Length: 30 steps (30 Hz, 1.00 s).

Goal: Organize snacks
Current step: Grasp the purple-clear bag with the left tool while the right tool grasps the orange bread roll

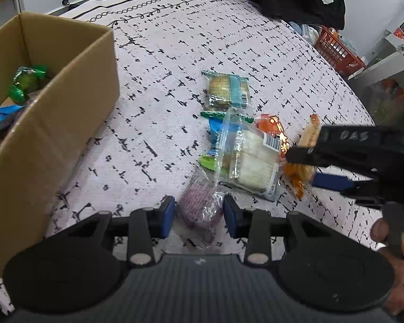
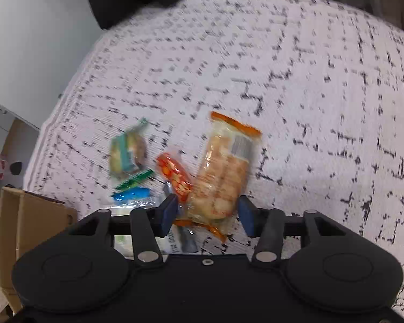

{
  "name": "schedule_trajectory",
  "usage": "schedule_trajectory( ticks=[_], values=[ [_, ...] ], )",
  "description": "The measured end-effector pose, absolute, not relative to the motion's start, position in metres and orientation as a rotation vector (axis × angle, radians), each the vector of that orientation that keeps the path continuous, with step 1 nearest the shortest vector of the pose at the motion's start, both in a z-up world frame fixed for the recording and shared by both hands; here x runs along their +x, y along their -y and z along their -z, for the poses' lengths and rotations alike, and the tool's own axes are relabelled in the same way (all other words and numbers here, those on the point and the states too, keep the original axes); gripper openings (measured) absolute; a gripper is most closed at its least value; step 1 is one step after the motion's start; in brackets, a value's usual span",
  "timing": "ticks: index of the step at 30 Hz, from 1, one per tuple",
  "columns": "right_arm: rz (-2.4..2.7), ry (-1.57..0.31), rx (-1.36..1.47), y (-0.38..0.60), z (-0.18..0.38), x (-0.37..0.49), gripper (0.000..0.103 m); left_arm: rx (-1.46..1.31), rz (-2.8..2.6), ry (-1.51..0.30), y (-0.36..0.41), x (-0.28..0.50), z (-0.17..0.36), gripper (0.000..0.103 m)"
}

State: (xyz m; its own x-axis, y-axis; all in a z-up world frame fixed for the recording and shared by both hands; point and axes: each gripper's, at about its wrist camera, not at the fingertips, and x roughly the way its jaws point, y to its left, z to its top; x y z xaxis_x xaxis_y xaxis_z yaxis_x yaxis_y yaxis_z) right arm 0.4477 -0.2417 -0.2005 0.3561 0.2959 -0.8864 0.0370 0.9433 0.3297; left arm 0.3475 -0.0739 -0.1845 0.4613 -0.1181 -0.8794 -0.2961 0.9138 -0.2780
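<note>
Left tool point(image 1: 199, 216): pads point(image 1: 166, 215) straddle a purple snack pack point(image 1: 200, 212) near the front edge of the bench; the left pad shows a slight gap, the right pad sits at the wrapper edge, so I read it as not yet clamped.
Right tool point(image 2: 208, 214): pads either side of the lower end of an orange cracker pack point(image 2: 223, 172); daylight shows beside the right pad, so the jaws look apart, not pinching.
Snacks left: about 6 packs lie clustered mid-bench, among them a clear sandwich pack point(image 1: 249, 158), a teal cracker pack point(image 1: 227, 90) and a small red packet point(image 2: 175, 176).
Box point(image 1: 54, 113): cardboard, at the left edge of the bench, already holding green and blue wrapped snacks point(image 1: 27, 82).
Bench point(image 1: 175, 35): covered by a white cloth with black dashes.
Handling: all packs look light, with slick, crinkly film that may slide from the pads; crackers are brittle, so squeeze gently.
Where to hold: across the narrow body of each pack, not the loose sealed ends.
Hard to see: the right wrist view is motion-blurred, labels are unreadable, the purple pack's contents are unclear, and the box's near part is cut off.
Person: 1 hand point(image 1: 398, 263) shows at the lower right of the left wrist view.
</note>
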Motion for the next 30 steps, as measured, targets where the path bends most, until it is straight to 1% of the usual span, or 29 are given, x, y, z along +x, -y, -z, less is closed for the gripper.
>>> schedule_trajectory(
  ticks=[3,8,30],
  values=[
    [-0.160,-1.212,0.325,0.244,0.204,0.444,0.034,-0.416,-0.124,-1.092,0.070,0.345,0.179,0.038],
    [-0.177,-1.206,0.304,0.242,0.194,0.426,0.032,-0.430,-0.140,-1.073,0.062,0.338,0.168,0.037],
    [-0.281,-1.059,0.355,0.243,0.119,0.338,0.032,-0.448,-0.152,-0.897,0.061,0.272,0.097,0.037]
  ],
)
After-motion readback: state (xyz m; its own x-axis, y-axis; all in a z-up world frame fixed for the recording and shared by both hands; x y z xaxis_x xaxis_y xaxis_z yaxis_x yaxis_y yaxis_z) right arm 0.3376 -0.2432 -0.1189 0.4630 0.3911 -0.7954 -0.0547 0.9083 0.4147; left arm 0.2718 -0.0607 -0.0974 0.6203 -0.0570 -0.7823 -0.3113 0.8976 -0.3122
